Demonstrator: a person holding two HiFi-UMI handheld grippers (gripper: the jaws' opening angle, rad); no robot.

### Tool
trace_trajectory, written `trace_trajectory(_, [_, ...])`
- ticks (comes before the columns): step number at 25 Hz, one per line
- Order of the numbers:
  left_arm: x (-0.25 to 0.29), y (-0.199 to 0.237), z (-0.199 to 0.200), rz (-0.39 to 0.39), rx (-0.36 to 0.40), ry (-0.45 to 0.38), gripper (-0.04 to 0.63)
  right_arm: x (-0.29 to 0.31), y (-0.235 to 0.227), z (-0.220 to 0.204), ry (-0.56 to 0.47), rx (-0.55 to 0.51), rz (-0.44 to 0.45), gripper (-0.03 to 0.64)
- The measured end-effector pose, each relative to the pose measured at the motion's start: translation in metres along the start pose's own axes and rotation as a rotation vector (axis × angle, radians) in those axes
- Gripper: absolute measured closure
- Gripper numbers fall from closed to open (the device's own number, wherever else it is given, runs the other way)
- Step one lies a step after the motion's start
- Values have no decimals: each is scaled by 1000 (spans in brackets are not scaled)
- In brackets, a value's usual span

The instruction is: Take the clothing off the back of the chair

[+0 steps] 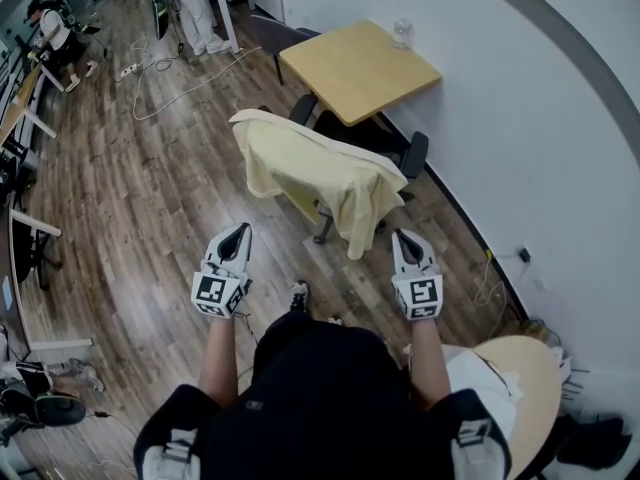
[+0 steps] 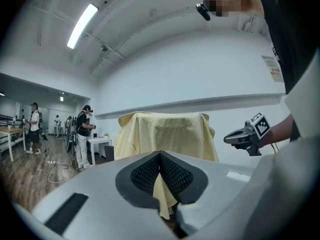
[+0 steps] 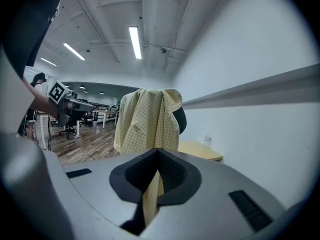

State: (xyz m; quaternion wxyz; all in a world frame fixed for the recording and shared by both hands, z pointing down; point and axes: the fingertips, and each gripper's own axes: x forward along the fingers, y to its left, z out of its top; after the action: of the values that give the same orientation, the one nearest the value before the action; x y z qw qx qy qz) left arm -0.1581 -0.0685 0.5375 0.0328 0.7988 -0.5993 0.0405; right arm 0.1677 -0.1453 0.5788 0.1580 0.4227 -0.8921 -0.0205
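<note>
A pale yellow checked garment (image 1: 310,173) hangs over the back of a black office chair (image 1: 412,155). It fills the middle of the left gripper view as the garment (image 2: 165,131) and hangs in the right gripper view as the garment (image 3: 149,119), with the chair back (image 3: 180,120) showing at its edge. My left gripper (image 1: 238,236) is short of the garment's near left side, jaws shut and empty. My right gripper (image 1: 404,240) is close to the hanging right corner, jaws also shut with nothing in them. Neither touches the cloth.
A square wooden table (image 1: 355,68) with a clear bottle (image 1: 402,33) stands behind the chair against the white wall (image 1: 520,118). A round table (image 1: 525,373) is at my right. Cables (image 1: 170,78) lie on the wood floor; a person (image 1: 195,8) stands at the back.
</note>
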Motion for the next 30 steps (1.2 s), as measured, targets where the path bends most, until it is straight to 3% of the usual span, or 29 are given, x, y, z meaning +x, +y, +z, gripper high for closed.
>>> trace_trajectory(5, [16,12,7,-8,-23,-26,594,11,-6,1,22,2,-15,623])
trace_trajectory(17, [44,47,20,-16,-44,-69,594,30,-28,33,-35,-26,-60,623])
trace_trajectory(30, [69,77,44,-40,-8,-99,594,35,-35,62,-122,-6,-89,621])
